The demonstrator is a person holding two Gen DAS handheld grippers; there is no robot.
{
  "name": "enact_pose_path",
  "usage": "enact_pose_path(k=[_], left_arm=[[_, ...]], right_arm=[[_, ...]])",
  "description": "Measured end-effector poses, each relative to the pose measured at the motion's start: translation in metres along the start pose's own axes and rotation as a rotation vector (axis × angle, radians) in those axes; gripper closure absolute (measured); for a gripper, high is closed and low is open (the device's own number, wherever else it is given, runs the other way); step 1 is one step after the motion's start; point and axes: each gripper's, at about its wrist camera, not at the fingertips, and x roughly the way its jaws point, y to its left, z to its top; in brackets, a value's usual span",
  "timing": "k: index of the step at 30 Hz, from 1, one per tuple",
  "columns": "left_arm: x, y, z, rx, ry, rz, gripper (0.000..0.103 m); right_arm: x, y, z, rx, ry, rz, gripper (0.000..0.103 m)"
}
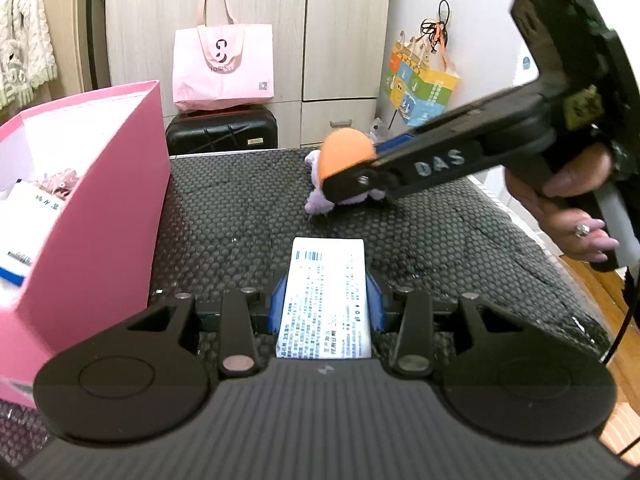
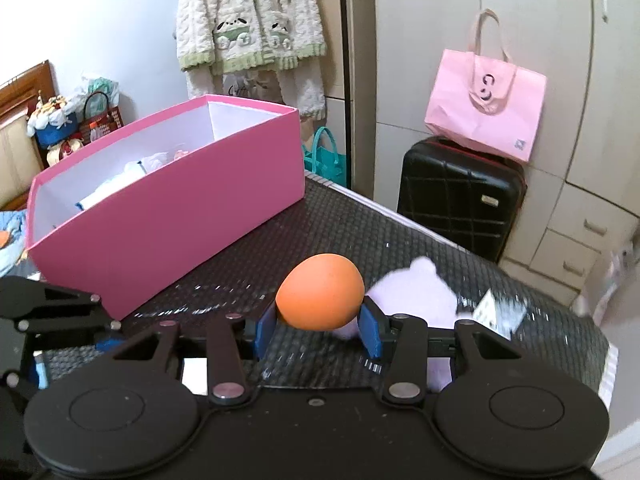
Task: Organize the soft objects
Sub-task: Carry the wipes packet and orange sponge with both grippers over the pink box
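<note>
The left gripper (image 1: 326,300) is closest, and it squeezes a white packet (image 1: 325,300) with tiny writing on it, just above the black bumpy mat (image 1: 240,216). The right gripper (image 2: 316,322) squeezes an orange ball (image 2: 320,292) between its blue pads (image 2: 264,330), and a person's hand (image 1: 568,200) holds its handle at a slant, pointing down at the mat. So both tools are full, but neither thing is in the box yet. A little purple plush toy (image 2: 416,300) lies on the mat just behind the ball, waiting. Farther off on the left sits the pink box (image 2: 168,208), open on top, with a few soft things already inside. The job looks partly done: two things to drop in, then the toy.
</note>
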Motion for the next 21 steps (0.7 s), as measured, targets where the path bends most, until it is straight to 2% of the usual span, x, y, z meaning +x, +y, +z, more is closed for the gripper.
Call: enact_pose_path(k=[14, 21], left_arm=[[-0.055, 0.017, 0.001, 0.006, -0.006, -0.059, 0.064], [-0.085, 0.036, 0.010, 0.041, 0.022, -0.091, 0.064]], right_arm=[[-0.056, 0.028, -0.046, 0.148, 0.015, -0.040, 0.053], [-0.085, 0.057, -0.054, 0.178, 0.032, 0.040, 0.053]])
